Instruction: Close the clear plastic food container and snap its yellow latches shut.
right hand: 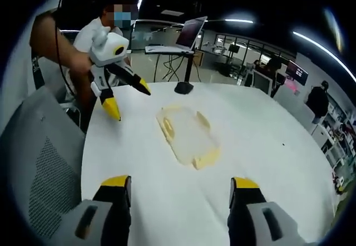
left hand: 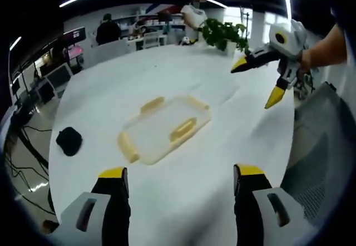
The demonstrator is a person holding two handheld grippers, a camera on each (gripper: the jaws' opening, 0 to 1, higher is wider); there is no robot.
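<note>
From the left gripper view, the left gripper (left hand: 181, 180) rose from the near edge with its yellow-tipped jaws standing wide apart and nothing between them, pointed straight at the clear plastic food container (left hand: 164, 129) lying flat in the middle of the white table (left hand: 194, 212). Yellow latches (left hand: 183, 129) showed along its edges, one on the far side, one on the left end and one along the right, all looking loose rather than snapped down, though the clear plastic made it hard to tell whether the lid sat on top of the base or the piece lay alone. Out on the far right the right gripper (left hand: 257, 83) hung above the table, jaws spread and empty, well apart from the container. A small black object (left hand: 69, 141) sat near the left edge of the table, and a green plant (left hand: 223, 34) stood at the far side. Over to the right gripper view: the right gripper (right hand: 181, 187) had its own jaws open with nothing held, the container (right hand: 188, 134) ahead at mid-table, a latch (right hand: 168, 127) visible on its left side. The left gripper (right hand: 129, 98) came in from the far left, parted and empty, above the table's edge near a grey mesh chair (right hand: 41, 168). A laptop on a stand (right hand: 189, 34) stood beyond the table. As judged from here, the job was barely begun: neither tool touched the container, and every latch was left to press shut.
</note>
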